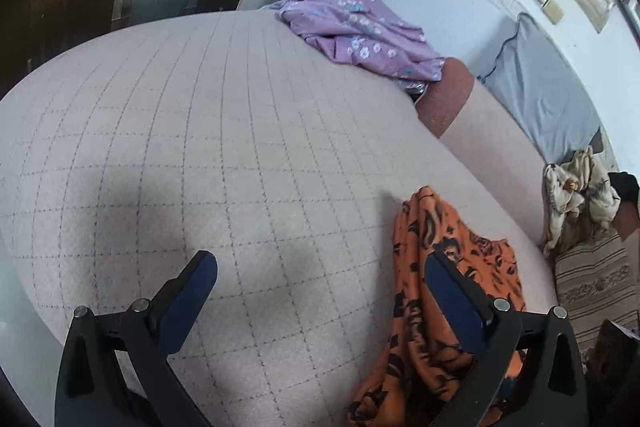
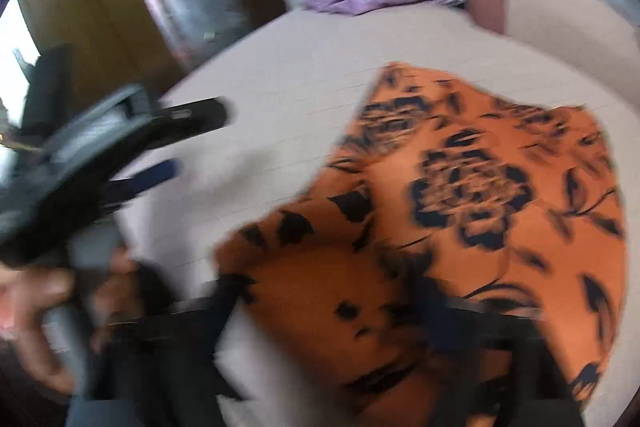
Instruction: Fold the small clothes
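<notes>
The orange floral garment (image 1: 448, 307) lies spread on the checked bedcover (image 1: 224, 155), near its front edge. The left gripper (image 1: 320, 283) hovers above the bedcover with its jaws wide apart and nothing between them; its right finger (image 1: 456, 299) overlaps the garment's edge in view. The right gripper (image 2: 324, 311) is blurred; its jaws stand apart over the garment without clamping it. A purple floral garment (image 1: 356, 27) lies crumpled at the far edge.

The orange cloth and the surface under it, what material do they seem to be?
Orange cloth: probably thin woven fabric, matte, with a dark flower print; it drapes in soft folds. Surface: seemingly a quilted or woven pale cover, matte, crossed by a stitched-looking grid of lines.
</notes>
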